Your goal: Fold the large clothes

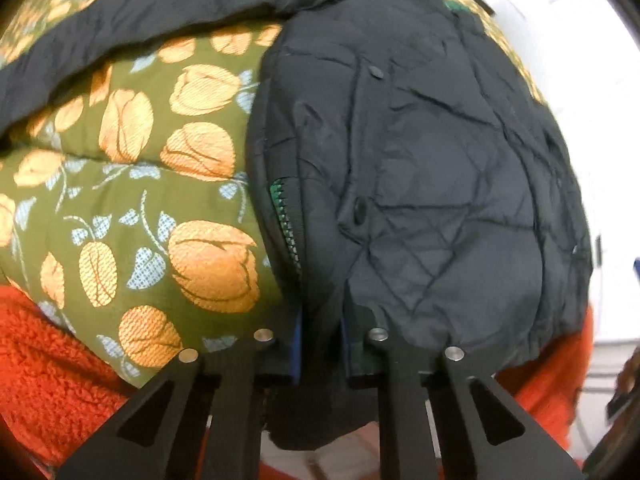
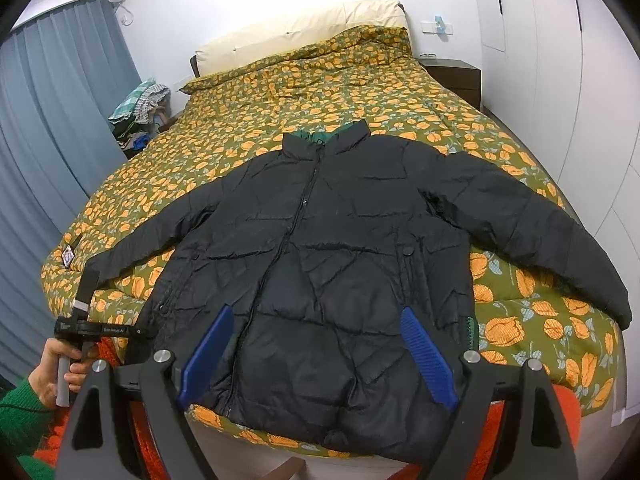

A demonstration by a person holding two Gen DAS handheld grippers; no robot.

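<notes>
Left gripper (image 1: 320, 344) clamped on black jacket (image 2: 340, 256) hem corner; right gripper (image 2: 318, 354) wide, hovering; pinch opposite hem, lift evenly

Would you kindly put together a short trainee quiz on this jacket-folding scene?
1. True or false: the right gripper is clamped on the collar of the black quilted puffer jacket.
2. What does the jacket lie on? A: an olive quilt with orange flowers. B: a plain white sheet. C: a bare wooden floor.
3. Fill in: dark jacket fabric sits between the blue pads of the ___ gripper.

Key:
1. False. Its jaws stand wide open near the hem.
2. A.
3. Left. The left gripper is closed on the jacket.
</notes>
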